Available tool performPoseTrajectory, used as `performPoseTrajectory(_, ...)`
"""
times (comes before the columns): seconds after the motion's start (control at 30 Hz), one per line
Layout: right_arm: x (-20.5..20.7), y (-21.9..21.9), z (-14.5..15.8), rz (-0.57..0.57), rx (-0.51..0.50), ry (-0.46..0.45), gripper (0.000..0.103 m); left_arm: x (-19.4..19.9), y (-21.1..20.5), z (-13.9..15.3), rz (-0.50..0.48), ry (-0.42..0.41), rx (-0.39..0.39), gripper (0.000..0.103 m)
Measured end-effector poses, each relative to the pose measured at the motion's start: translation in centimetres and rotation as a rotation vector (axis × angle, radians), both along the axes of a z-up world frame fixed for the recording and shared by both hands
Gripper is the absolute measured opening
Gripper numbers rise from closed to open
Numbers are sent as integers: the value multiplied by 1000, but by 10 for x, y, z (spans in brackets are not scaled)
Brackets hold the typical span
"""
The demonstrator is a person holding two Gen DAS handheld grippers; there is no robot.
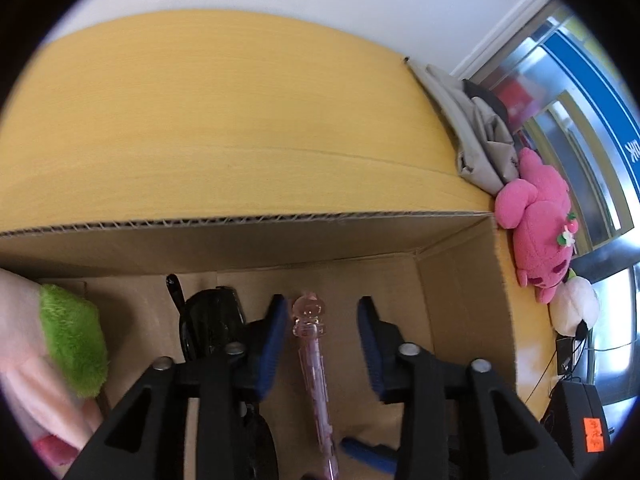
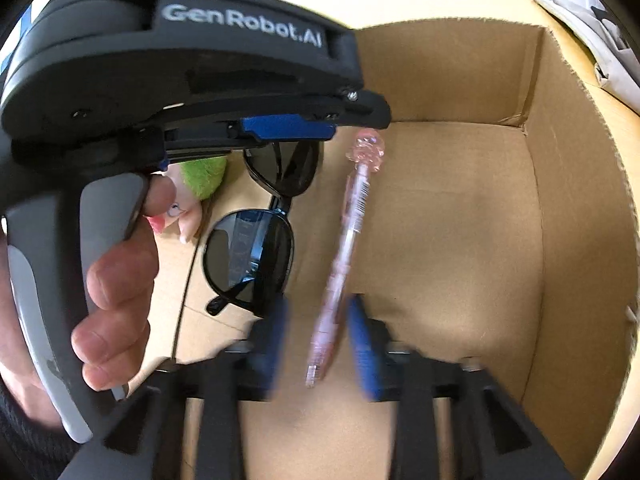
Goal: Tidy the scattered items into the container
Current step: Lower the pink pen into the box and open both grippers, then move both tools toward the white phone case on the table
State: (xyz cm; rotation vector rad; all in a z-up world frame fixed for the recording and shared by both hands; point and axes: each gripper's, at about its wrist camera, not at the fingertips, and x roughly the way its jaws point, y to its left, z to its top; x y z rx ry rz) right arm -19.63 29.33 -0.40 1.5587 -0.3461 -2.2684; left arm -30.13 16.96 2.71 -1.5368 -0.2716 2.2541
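Note:
A pink transparent pen (image 1: 311, 356) with a bear-shaped cap lies lengthwise between the blue pads of my left gripper (image 1: 322, 309), with a gap on each side; the gripper is open. In the right wrist view the same pen (image 2: 347, 236) looks blurred and stands between the fingers of my right gripper (image 2: 319, 305), untouched by either pad, so this gripper is open too. Both grippers reach down into the cardboard box (image 1: 280, 222). Black sunglasses (image 2: 250, 258) lie on the box floor left of the pen. I cannot tell whether the pen rests on the floor.
A pink and green plush toy (image 1: 68, 336) sits in the box's left corner. Outside the box, on the yellow table (image 1: 224, 112), lie a pink plush (image 1: 538, 220), a white plush (image 1: 576, 304) and grey folded cloth (image 1: 476, 140). A person's hand (image 2: 116, 280) holds the left tool's black housing (image 2: 180, 72).

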Motion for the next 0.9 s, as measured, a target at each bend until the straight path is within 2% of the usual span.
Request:
performPoseTrajectory(0.07,6,3,8,-8,-10,19,59,6,0,13,-3,37,-6,44)
performPoseTrajectory(0.17,24,7,25,-17,14,74,79,20,-7,42,10,116,-17,44)
performPoseTrajectory(0.27,50,10,44,-43,67,144,91,49,-24,76,28,204,-6,45)
performPoseTrajectory(0.3,59,11,50,-54,70,162,97,65,-32,87,36,236,-8,48)
performPoseTrajectory(0.33,72,8,57,-68,75,187,99,81,-39,97,43,269,-19,52)
performPoseTrajectory(0.37,84,6,63,-77,87,214,102,99,-45,105,50,310,-39,63)
performPoseTrajectory(0.4,98,5,69,-81,114,245,103,120,-53,113,60,355,-62,76)
performPoseTrajectory(0.47,119,-32,71,-93,179,301,103,166,-70,122,90,431,-102,82)
performPoseTrajectory(0.57,150,-48,79,-135,243,362,103,228,-90,119,122,474,-144,82)
performPoseTrajectory(0.73,203,-75,91,-175,238,451,103,311,-113,101,196,512,-253,82)
performPoseTrajectory(0.8,221,-82,95,-178,278,480,103,337,-123,97,235,516,-243,82)
performPoseTrajectory(0.9,246,-90,100,-180,327,503,103,369,-136,92,277,497,-183,82)
